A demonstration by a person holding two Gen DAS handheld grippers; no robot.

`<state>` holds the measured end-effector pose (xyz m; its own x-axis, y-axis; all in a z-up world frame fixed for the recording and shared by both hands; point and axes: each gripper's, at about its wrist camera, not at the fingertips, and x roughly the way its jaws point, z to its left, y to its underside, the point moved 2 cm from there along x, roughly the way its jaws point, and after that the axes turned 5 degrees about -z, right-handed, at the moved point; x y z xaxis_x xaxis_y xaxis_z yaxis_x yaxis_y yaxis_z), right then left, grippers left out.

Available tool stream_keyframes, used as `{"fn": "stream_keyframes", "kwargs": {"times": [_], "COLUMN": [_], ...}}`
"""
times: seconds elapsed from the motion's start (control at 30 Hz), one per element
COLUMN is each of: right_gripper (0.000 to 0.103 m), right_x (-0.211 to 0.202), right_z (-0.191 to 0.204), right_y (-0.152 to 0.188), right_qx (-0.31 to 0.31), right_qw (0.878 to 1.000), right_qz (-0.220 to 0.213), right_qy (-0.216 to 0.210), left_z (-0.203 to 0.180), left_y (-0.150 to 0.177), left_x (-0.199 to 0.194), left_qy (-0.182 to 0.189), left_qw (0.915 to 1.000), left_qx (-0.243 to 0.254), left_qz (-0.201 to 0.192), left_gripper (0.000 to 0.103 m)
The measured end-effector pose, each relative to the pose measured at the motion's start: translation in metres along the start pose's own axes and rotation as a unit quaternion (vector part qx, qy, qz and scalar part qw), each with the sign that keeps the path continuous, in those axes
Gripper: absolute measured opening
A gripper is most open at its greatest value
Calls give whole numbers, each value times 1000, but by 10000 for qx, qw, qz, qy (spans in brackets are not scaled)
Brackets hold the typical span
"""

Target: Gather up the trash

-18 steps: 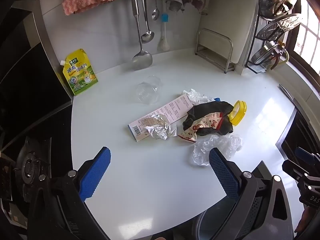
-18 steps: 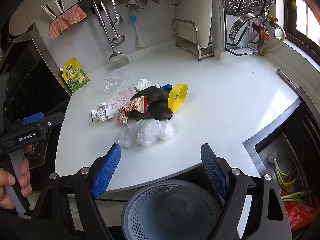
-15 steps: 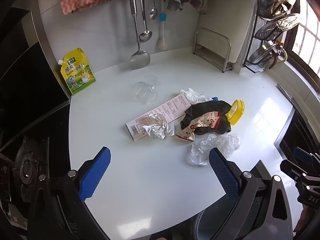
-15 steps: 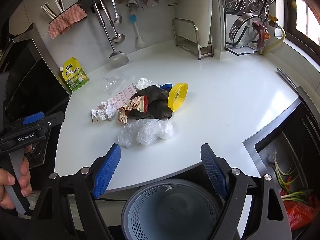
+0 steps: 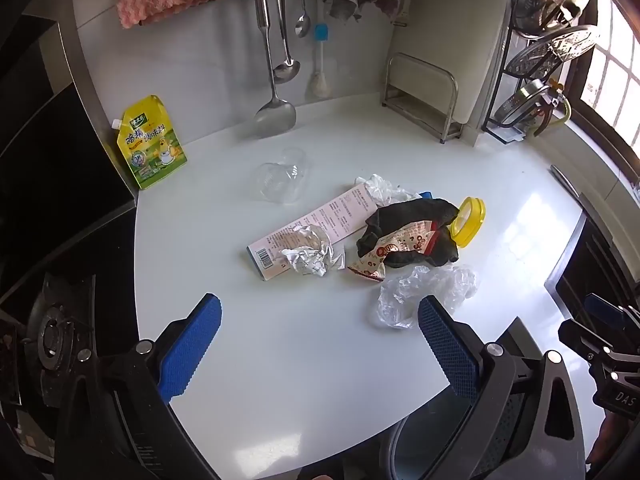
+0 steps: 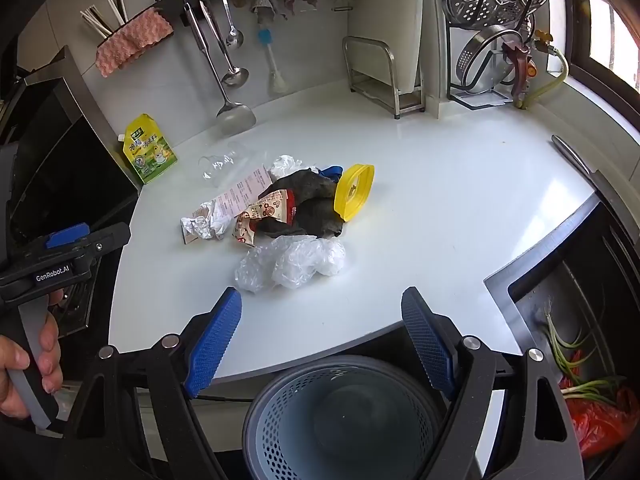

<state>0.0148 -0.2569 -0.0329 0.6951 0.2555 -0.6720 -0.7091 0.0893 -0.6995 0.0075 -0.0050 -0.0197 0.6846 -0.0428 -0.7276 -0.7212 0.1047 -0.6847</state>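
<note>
Worktop (image 5: pixel 320 360): one white surface carrying all the trash; its near edge is cut off by both tongs.
Bin (image 6: pixel 340 412): one grey perforated basket below the worktop's near edge, rim partly hidden behind the right tongs (a sliver shows in the left wrist view).
Left tongs (image 5: pixel 320 344): blue pads wide apart, nothing between them, above bare worktop; seen from the right wrist view with a hand (image 6: pixel 24 364) on the handle.
Right tongs (image 6: pixel 322 328): blue pads wide apart, nothing gripped, above the worktop's near edge and the bin.
Trash heap: one cluster at mid-worktop, well apart from both tongs; pieces overlap, so outlines are partly hidden.
Clear plastic bag (image 6: pixel 292 264): one, crumpled, nearest the tongs.
Dark rag (image 5: pixel 416 224): one crumpled piece (material hard to tell), lying over a printed snack wrapper (image 5: pixel 384 256).
Flat carton (image 5: pixel 312 228): one long printed strip, far end tucked under the heap.
Foil ball (image 5: pixel 308 256): one, on the carton's near end.
Yellow lid (image 5: pixel 468 220): one, tilted on edge against the rag.
Clear cup (image 5: pixel 280 176): one, on its side, faint against the white.
Blue scrap (image 6: pixel 330 171): mostly hidden behind the rag.
Yellow pouch (image 5: pixel 150 144): one, upright at the back left.
</note>
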Motion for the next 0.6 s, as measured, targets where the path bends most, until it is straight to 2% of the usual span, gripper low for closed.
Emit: {"fn": "stream_keyframes", "kwargs": {"times": [0.6], "right_gripper": [78], "right_x": [1], "right_z": [1], "right_y": [4], "right_qx": [-1], "right_qw": [10000], "right_qz": [52], "right_qy": [5], "left_z": [7], "left_y": [0], "left_x": [4], "left_qy": [21], "left_qw": [9999], "left_qx": [-84], "left_qz": [128], "left_gripper": [97]}}
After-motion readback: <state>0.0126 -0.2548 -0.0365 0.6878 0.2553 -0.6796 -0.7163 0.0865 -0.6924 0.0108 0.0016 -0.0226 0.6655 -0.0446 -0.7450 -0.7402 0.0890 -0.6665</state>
